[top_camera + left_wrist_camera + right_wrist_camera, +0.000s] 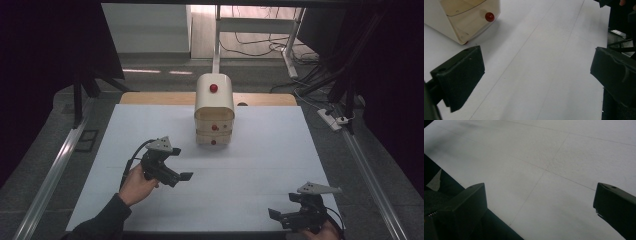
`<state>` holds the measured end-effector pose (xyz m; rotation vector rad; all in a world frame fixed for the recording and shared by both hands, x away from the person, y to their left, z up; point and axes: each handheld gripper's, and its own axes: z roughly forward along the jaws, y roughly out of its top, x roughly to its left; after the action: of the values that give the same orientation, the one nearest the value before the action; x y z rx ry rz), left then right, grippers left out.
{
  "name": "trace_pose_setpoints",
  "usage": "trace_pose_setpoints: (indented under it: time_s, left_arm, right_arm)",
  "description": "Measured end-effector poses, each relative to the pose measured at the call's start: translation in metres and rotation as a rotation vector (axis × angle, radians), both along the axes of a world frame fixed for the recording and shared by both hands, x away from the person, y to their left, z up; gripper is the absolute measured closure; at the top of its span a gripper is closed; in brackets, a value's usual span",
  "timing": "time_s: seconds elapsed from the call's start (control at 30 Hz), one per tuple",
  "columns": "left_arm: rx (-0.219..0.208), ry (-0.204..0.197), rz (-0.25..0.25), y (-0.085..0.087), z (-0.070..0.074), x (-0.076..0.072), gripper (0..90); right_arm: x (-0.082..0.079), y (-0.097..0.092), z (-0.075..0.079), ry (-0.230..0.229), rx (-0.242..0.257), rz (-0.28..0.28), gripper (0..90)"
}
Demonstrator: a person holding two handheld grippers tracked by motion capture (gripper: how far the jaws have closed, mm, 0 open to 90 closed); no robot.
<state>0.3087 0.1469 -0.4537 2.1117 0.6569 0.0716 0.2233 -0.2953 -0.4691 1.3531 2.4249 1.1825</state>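
Centrally, in the upper middle of the high view, a small cream drawer cabinet [214, 111] with red knobs [214, 88] stood on the white table [250, 170]; it also sat at the upper left of the left gripper view, where one red knob showed on a clear drawer front. No brand, label or writing could be read on it. The left gripper [181, 176], at the lower left of the high view, had its jaws spread wide, holding and touching nothing, just below and left of the cabinet. The right gripper [280, 216], at the lower right near the table's front edge, was likewise wide open and empty, well apart from the cabinet.
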Motion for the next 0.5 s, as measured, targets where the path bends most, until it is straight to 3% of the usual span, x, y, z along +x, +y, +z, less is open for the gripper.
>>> trace_pose_setpoints:
  time_s: [0.5]
  left_arm:
    - [-0.023,0.016,0.010,0.011,0.001,-0.012,0.0]
  right_arm:
    - [0.000,0.000,0.000,0.000,0.001,0.004,0.0]
